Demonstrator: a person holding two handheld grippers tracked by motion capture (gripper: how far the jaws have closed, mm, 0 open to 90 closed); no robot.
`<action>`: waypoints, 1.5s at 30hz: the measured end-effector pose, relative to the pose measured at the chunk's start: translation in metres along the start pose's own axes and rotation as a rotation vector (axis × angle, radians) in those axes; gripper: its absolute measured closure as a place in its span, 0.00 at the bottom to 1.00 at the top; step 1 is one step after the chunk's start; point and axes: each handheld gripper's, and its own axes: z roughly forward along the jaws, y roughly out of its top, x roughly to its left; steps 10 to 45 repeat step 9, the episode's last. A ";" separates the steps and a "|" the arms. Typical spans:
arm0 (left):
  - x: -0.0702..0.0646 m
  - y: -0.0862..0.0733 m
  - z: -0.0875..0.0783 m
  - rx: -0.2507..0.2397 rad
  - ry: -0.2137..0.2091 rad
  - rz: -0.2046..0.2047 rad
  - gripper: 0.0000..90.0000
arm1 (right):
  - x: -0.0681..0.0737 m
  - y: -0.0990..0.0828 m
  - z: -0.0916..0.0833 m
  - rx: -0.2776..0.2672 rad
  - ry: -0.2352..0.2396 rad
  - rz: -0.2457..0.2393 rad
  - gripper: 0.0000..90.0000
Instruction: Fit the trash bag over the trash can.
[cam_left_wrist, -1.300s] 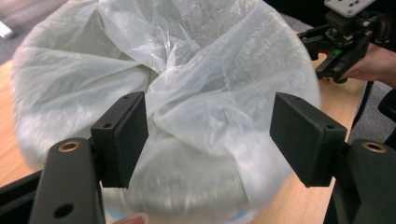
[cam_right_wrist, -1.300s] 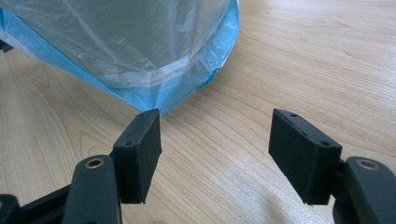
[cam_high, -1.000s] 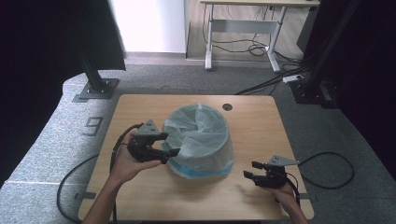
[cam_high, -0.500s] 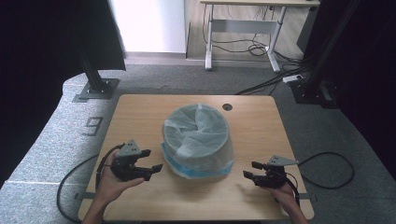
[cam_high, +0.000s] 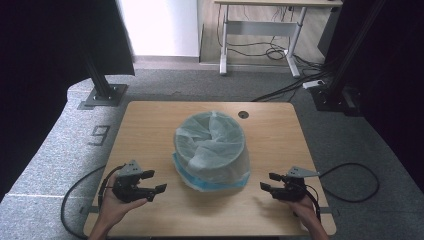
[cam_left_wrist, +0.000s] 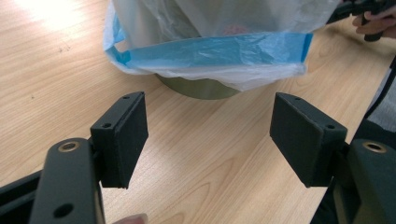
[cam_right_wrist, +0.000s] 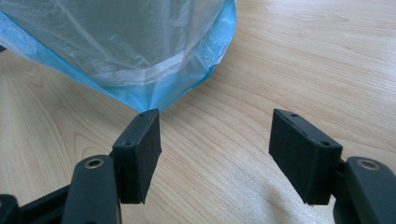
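**Both tools stand off from the lined bin, empty**

A round bin stands in the middle of the tabletop, lined with a thin whitish plastic bag whose blue-edged hem is folded over the rim and hangs down the outside wall. The left tool rests low at the near left, its jaws wide apart with nothing between them; in the left gripper view only bare wood lies between the pads, and the bin's base and draped hem sit farther off, clear of them. The right tool is at the near right, jaws likewise wide and holding nothing; in the right gripper view the hanging blue edge comes down just beyond its left pad, near but not touching.

The lining looks to be on, so I judge the work to be at a pause between fitting the bag and whatever tidying remains. Should more be needed, the next move would call for bringing a tool in level toward the loose hem and pinching only the film, since the thin plastic could slip or tear.
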 end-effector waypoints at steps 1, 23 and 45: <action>0.002 -0.001 0.000 -0.004 0.003 -0.009 0.31 | 0.000 -0.001 0.001 0.005 -0.003 -0.003 0.37; 0.007 -0.003 0.007 0.011 0.017 -0.018 0.31 | 0.000 -0.001 0.001 0.009 -0.007 -0.008 0.36; 0.007 -0.003 0.007 0.011 0.017 -0.018 0.31 | 0.000 -0.001 0.001 0.009 -0.007 -0.008 0.36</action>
